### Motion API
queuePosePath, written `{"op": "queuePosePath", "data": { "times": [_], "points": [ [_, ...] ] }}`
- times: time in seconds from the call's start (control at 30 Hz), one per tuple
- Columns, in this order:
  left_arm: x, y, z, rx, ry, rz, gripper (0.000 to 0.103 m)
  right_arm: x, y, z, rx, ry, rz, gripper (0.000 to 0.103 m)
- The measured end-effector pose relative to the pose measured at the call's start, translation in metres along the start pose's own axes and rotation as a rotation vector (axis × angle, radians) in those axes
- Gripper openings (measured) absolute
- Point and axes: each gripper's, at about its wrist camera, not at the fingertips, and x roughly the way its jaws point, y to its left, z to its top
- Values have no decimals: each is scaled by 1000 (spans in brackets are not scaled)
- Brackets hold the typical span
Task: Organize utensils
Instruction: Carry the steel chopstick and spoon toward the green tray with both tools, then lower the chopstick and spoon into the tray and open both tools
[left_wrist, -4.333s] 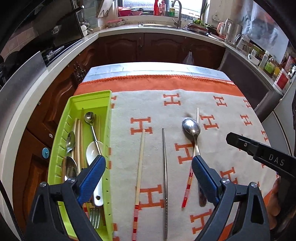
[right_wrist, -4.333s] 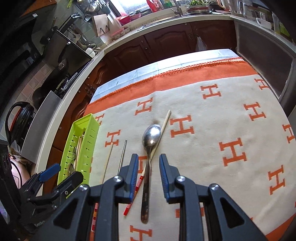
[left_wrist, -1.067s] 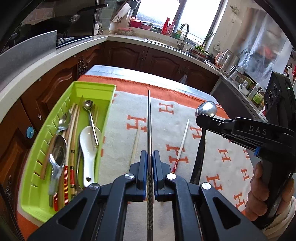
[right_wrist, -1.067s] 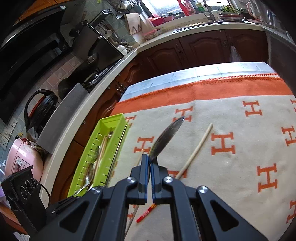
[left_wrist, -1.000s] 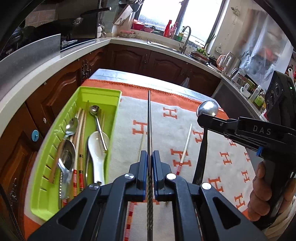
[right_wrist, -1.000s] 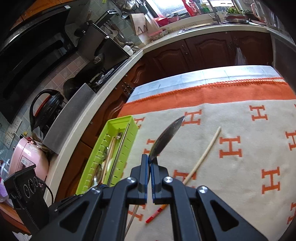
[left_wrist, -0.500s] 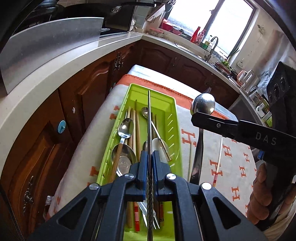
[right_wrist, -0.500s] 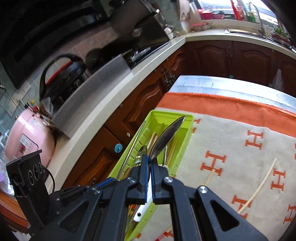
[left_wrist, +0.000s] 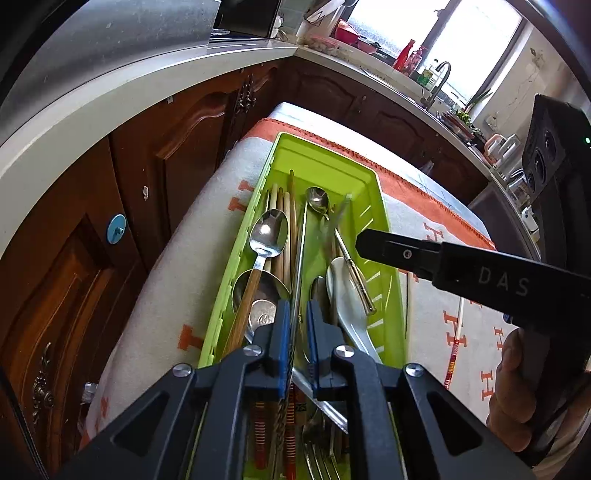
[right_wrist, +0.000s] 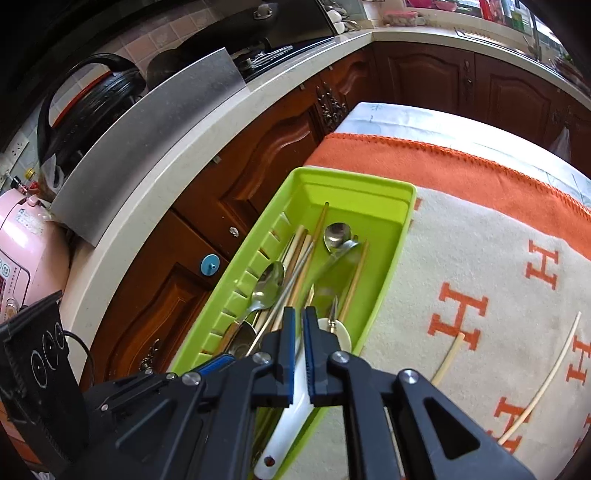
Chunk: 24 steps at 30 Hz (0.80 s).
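Over slotted green tray (left_wrist: 380, 206) | left gripper (left_wrist: 295, 314) opening, thin steel chopstick (left_wrist: 300, 251) between

My right gripper (right_wrist: 299, 343) hangs over the near end of the green tray (right_wrist: 388, 258), jaws opening with a narrow gap. Steel spoon (right_wrist: 334, 258) is motion-blurred in the tray, clear of my pads. Beside it: chopsticks (right_wrist: 295, 254), another spoon (right_wrist: 267, 284), white ceramic spoon (right_wrist: 291, 432). Two pale chopsticks (right_wrist: 543, 384) lie right on the H-patterned cloth (right_wrist: 461, 266).

Both wrist views look steeply down, close over the green tray (left_wrist: 388, 236).
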Motion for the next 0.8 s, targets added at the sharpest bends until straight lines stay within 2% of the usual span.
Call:
{"op": "queuePosePath", "data": {
  "times": [0.1, 0.23, 0.3, 0.43, 0.6, 0.8],
  "points": [
    [-1, -4, -1, 7, 8, 19, 27, -6, 1, -2, 3, -13, -5, 6],
    [-6, -7, -4, 9, 17, 21, 34, -21, 2, -6, -5, -46, -22, 6],
    [-8, -9, -5, 15, 22, 30, 43, -28, 2, -10, -6, -59, -24, 6],
    [-13, -14, -8, 26, 26, 33, 52, -42, 0, -20, 1, -76, -27, 6],
    [-22, -26, -15, 62, 17, 61, 75, -59, -6, -38, 5, -96, -38, 6],
    [-30, -42, -24, 123, 8, 87, 80, -78, -20, -59, 19, -119, -66, 6]
  ]
}}
